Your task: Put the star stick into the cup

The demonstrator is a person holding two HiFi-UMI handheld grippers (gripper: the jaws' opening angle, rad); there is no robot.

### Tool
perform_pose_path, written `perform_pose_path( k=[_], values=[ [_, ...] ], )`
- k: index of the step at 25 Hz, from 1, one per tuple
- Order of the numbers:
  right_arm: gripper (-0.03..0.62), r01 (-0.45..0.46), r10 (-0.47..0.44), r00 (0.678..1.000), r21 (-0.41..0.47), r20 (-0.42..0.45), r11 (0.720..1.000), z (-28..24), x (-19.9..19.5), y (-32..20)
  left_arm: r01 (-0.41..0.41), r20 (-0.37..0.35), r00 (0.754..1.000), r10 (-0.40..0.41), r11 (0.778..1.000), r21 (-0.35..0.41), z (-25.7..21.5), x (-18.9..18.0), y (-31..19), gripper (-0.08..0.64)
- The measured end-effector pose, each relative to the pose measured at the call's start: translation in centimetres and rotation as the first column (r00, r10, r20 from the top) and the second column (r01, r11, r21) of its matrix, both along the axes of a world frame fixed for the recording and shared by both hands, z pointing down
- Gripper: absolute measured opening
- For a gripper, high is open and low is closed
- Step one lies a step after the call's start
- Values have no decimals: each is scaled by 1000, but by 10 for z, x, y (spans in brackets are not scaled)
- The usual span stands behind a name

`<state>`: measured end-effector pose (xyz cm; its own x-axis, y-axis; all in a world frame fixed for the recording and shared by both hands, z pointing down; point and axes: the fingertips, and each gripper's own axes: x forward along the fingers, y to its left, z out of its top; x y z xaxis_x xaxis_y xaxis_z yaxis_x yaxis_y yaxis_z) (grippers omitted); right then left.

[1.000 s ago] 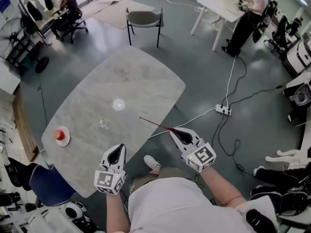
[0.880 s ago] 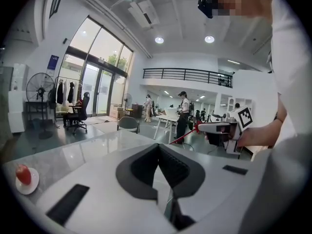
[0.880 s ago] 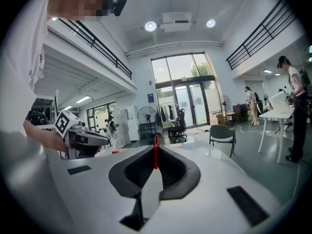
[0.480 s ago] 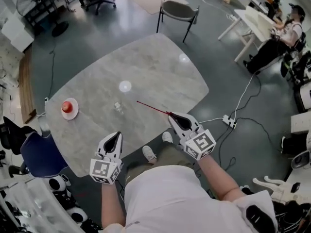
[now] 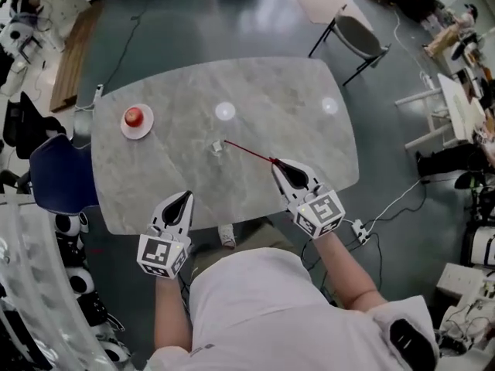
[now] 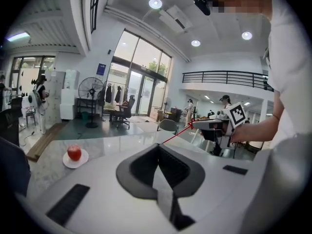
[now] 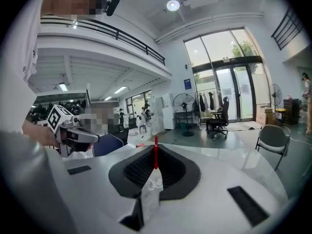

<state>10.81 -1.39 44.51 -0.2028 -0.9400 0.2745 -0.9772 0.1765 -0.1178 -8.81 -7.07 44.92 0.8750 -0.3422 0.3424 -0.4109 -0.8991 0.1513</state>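
The right gripper (image 5: 278, 165) pinches the red stick (image 5: 247, 151) by its near end, out over the table (image 5: 294, 107). The stick's far tip reaches the clear cup (image 5: 217, 148); whether it is inside, I cannot tell. The left gripper (image 5: 184, 198) hangs at the table's near edge, jaws pressed together, empty

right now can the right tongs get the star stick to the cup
Probably yes. The right tongs are shut on the star stick, whose tip is close beside the cup; only bare table lies between them.
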Motion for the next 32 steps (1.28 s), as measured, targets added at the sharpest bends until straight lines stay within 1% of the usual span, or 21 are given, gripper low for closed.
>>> perform_pose_path(
  k=[3, 5, 8, 12, 17, 21, 26, 29, 32],
  values=[
    [26, 90, -90, 996, -24, -11, 996, 5, 6, -29, 90, 29, 996, -90, 996, -20, 3, -7, -6, 0],
    [26, 145, -146, 989, -40, -9, 989, 9, 10, -44, 155, 44, 987, -153, 987, -33, 5, -12, -8, 0],
    [26, 214, -214, 977, -57, -4, 975, 19, 16, -66, 240, 56, 970, -237, 970, -49, 11, -14, -11, 0],
    [26, 289, -290, 957, -80, 2, 954, 32, 21, -84, 322, 72, 945, -318, 945, -60, 16, -13, -7, 0],
    [26, 377, -379, 925, -118, 5, 919, 56, 11, -104, 417, 95, 907, -410, 906, -68, 26, -24, -6, 0],
    [26, 424, -428, 904, -145, 2, 894, 74, 6, -113, 478, 111, 876, -469, 875, -76, 33, -28, 1, 0],
    [26, 458, -466, 885, -173, -5, 872, 95, 6, -117, 543, 137, 837, -529, 835, -92, 45, -30, 16, 0],
    [26, 470, -479, 878, -185, -2, 863, 105, 9, -119, 571, 146, 818, -556, 815, -96, 49, -31, 24, 0],
    [26, 476, -485, 874, -193, -3, 858, 112, 8, -122, 591, 153, 804, -575, 801, -98, 51, -36, 28, 0]
  ],
)
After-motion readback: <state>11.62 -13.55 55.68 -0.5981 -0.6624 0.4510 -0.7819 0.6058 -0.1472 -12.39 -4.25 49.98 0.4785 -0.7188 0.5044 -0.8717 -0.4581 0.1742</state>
